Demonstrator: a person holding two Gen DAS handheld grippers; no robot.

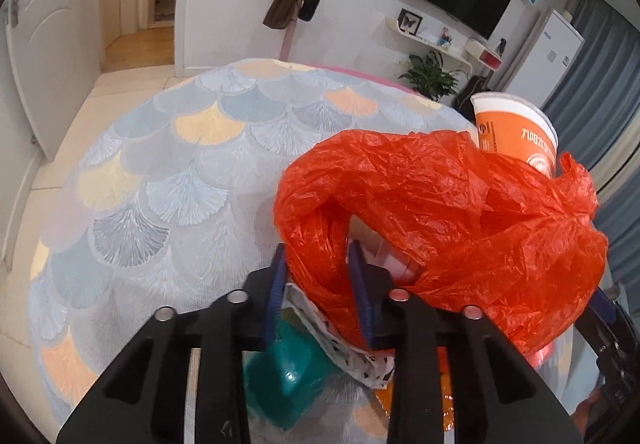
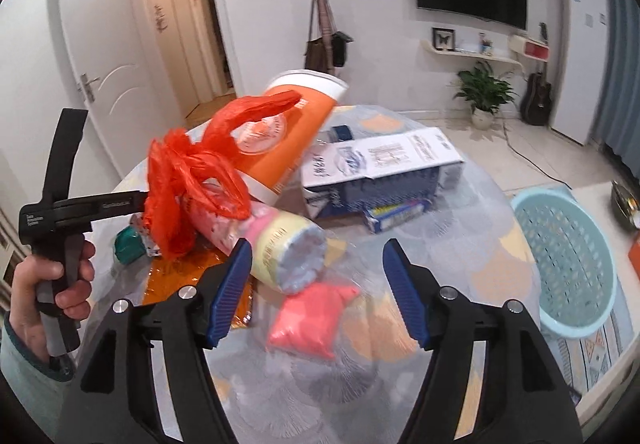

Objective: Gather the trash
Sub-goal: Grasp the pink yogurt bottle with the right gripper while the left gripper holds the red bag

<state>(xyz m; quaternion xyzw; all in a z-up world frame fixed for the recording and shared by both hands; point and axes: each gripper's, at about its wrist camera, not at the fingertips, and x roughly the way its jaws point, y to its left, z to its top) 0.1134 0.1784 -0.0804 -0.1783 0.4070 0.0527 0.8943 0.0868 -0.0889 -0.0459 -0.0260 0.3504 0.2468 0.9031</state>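
My left gripper point(image 1: 320, 276) is shut on a bunched handle of the orange plastic bag point(image 1: 440, 204), held above the round table point(image 1: 160, 172). The bag also shows in the right wrist view point(image 2: 192, 180), with the left gripper point(image 2: 136, 202) clamped on it. An orange paper cup point(image 2: 288, 132) pokes out of the bag, tilted; it also shows in the left wrist view point(image 1: 516, 128). A pastel wrapped roll point(image 2: 280, 244) sticks out of the bag too. My right gripper point(image 2: 316, 264) is open, just in front of the roll. A pink packet point(image 2: 308, 320) lies on the table below it.
A white and blue carton point(image 2: 380, 172) and a small blue box point(image 2: 396, 214) lie on the table behind the bag. A teal cup point(image 2: 128, 244) sits under the bag. A light blue basket point(image 2: 568, 264) stands on the floor at the right.
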